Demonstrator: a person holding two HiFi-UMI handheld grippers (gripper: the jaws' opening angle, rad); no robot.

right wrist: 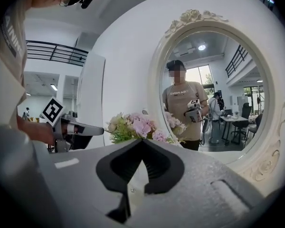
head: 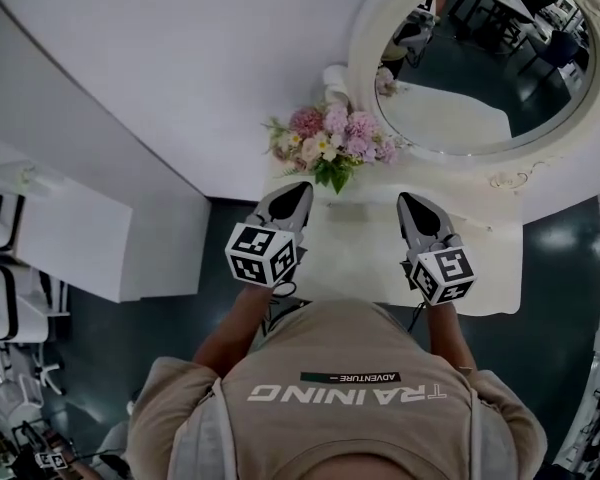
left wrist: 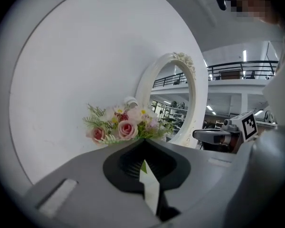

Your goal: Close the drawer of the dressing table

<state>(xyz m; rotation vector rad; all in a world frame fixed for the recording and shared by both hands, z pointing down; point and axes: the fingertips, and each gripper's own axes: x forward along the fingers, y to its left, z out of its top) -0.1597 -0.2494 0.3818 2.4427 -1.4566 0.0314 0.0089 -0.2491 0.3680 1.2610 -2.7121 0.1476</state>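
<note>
- Left gripper (head: 296, 194): jaws were together, empty, held above the dressing table (head: 370, 253) top, pointing at the flowers (head: 330, 146).
- Drawer: unseen; judged below the table's near edge, behind and under both tools.
- Right gripper (head: 410, 206): jaws were together, empty; neither was nearer.

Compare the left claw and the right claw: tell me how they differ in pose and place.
The left claw leans toward the right and the right claw toward the left, so their tips converge. The left claw's tip lies just below the flowers; the right claw's tip is farther from them, below the mirror. The left claw is by the left edge of the table top; the right claw is over its middle. Both are shut and empty.
</note>
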